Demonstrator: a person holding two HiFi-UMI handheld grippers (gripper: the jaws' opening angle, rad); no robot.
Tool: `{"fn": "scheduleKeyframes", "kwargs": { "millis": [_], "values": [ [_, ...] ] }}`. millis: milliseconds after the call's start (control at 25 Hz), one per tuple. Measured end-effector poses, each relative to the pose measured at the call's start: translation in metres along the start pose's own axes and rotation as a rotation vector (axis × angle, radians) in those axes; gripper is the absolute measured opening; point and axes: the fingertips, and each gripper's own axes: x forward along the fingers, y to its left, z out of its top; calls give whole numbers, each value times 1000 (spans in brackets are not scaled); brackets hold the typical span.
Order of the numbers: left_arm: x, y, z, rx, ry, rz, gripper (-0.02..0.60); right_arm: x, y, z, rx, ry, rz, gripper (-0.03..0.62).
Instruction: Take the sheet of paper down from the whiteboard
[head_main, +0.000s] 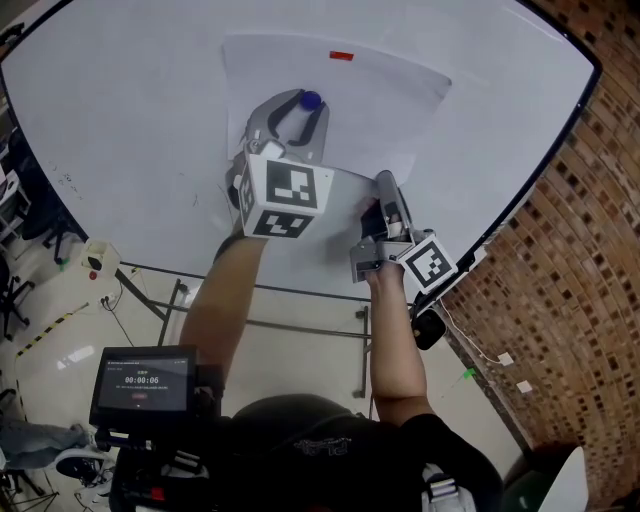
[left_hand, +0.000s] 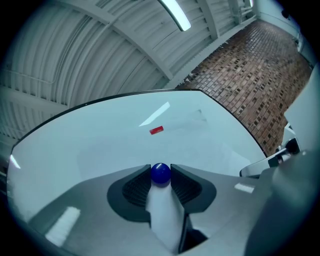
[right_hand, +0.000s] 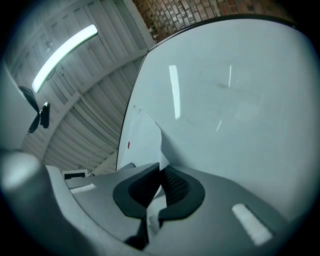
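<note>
Two grips set: blue magnet (head_main: 311, 100) pinched in left gripper (left_hand: 161, 172), lower corner of sheet of paper (head_main: 340, 110), on whiteboard (head_main: 130, 130), clamped in right gripper (right_hand: 160, 173). Next, probably: pull blue magnet off, then red magnet (head_main: 341, 55), keeping sheet held.

The whiteboard (head_main: 120, 120) lies bare left of the sheet (head_main: 380, 110) and above it — open room for a gripper. On the sheet, a red magnet (head_main: 341, 55) sits near the top edge, and a blue magnet (head_main: 311, 100) fills the left gripper's (head_main: 306, 98) jaws. The right gripper (head_main: 385, 182) crowds the sheet's lower corner, clamped on it. Past the board's right edge a brick wall (head_main: 590, 230) stands near — stand bars (head_main: 300, 325) cross below.
</note>
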Motion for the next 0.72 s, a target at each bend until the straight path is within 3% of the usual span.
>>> {"fn": "scheduleKeyframes", "kwargs": {
  "millis": [400, 720],
  "values": [
    [-26, 5, 5, -29, -4, -2, 123, -14, 27, 0, -61, -22, -13, 12],
    [-37, 4, 9, -82, -47, 5, 123, -28, 5, 19, -100, -43, -73, 12]
  ]
}}
